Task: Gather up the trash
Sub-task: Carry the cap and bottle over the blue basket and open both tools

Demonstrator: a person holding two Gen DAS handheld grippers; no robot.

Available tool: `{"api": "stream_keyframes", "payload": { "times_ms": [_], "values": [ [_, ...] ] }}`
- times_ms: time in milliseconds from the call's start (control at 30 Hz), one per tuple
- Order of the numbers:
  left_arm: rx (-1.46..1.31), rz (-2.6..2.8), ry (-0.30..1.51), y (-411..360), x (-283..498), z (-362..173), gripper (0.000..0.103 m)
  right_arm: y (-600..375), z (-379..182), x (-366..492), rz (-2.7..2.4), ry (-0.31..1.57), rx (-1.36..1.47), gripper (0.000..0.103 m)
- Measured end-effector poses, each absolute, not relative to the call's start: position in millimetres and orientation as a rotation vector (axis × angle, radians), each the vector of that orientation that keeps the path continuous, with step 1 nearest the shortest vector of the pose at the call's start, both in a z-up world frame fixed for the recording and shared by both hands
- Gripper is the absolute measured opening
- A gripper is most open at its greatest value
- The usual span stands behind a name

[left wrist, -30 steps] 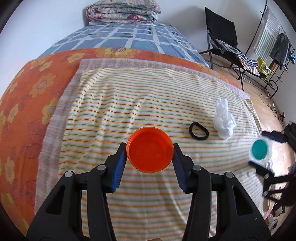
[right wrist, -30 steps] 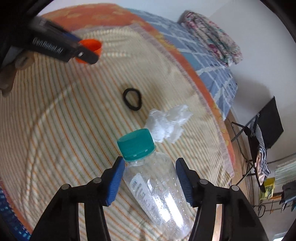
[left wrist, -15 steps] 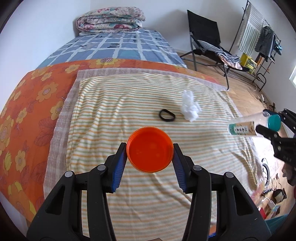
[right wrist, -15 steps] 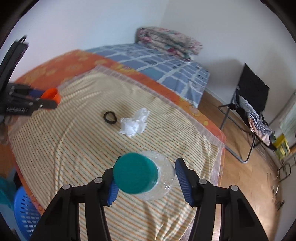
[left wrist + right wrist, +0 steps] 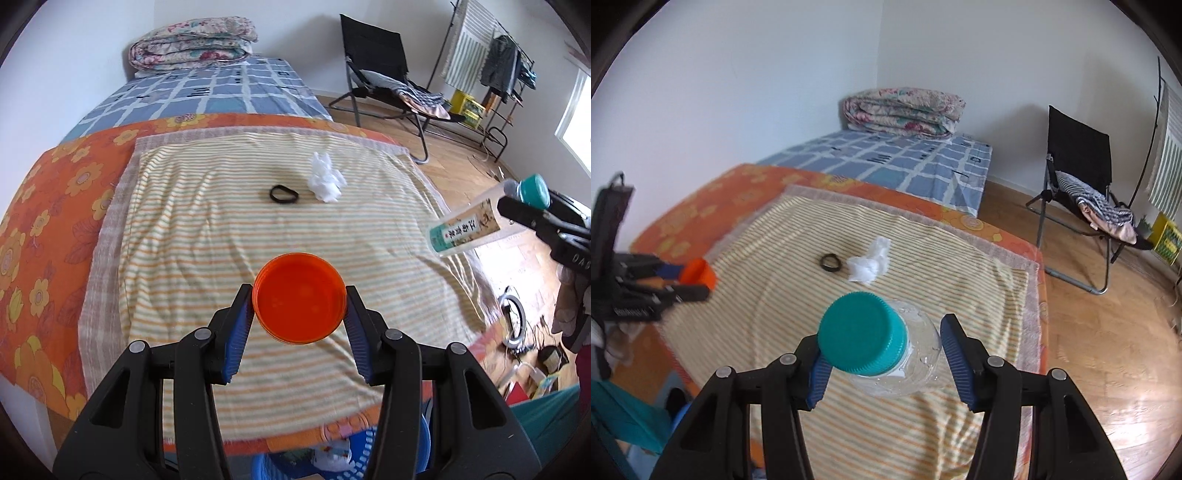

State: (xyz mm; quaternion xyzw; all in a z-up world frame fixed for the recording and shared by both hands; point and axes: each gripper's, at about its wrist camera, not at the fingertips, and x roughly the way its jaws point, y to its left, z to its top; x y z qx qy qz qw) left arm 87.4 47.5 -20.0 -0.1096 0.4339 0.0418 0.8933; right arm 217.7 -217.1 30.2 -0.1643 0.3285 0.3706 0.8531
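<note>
My left gripper [image 5: 300, 317] is shut on an orange plastic cup [image 5: 300, 297], held above the near edge of the striped cloth [image 5: 221, 236]. My right gripper [image 5: 882, 363] is shut on a clear plastic bottle [image 5: 905, 365] with a teal cap [image 5: 862, 332]; in the left wrist view the bottle [image 5: 469, 225] hangs off the bed's right side. A crumpled white tissue [image 5: 325, 177] and a black hair band [image 5: 283, 194] lie on the cloth farther back. The left gripper with the cup [image 5: 698, 275] shows at the left of the right wrist view.
A blue basket [image 5: 388, 461] with trash stands on the floor below the bed's near edge. A folded quilt [image 5: 192, 48] lies at the bed's far end. A black folding chair [image 5: 384, 85] and a clothes rack [image 5: 491, 59] stand on the wooden floor to the right.
Both grippers have drawn back and up from the cloth, keeping their loads. The tissue and hair band now look farther away. The blue basket has come into view below.
</note>
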Motion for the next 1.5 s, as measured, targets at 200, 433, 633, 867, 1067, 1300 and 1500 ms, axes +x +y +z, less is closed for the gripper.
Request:
{"api": "stream_keyframes", "payload": {
  "times_ms": [200, 433, 633, 867, 1067, 1300, 1500],
  "values": [
    [-0.204, 0.063, 0.901, 30.6, 59.6, -19.2, 0.049, -222.2, 40.4, 176.0, 0.852, 0.7, -0.309, 0.057],
    [-0.203, 0.046, 0.924, 18.3, 29.3, -28.2, 0.049, -227.8, 40.9, 131.0, 0.94, 0.735, -0.259, 0.057],
    [-0.214, 0.032, 0.952, 10.7, 9.6, -41.3, 0.049, -229.9, 25.6, 98.9, 0.999, 0.794, -0.236, 0.057],
    [-0.212, 0.015, 0.991, 1.2, -6.9, -58.5, 0.049, -223.9, 4.2, 75.5, 1.037, 0.847, -0.257, 0.057],
    [-0.218, 0.006, 1.028, -3.6, -16.1, -73.3, 0.049, -219.8, -17.1, 65.1, 1.048, 0.902, -0.264, 0.057],
    [-0.213, -0.012, 1.064, -10.0, -27.7, -88.5, 0.049, -221.1, -20.2, 53.6, 1.047, 0.898, -0.257, 0.057],
    [-0.212, -0.022, 1.083, -14.8, -34.6, -96.8, 0.049, -221.6, -24.2, 42.9, 1.079, 0.93, -0.232, 0.057]
  ]
}}
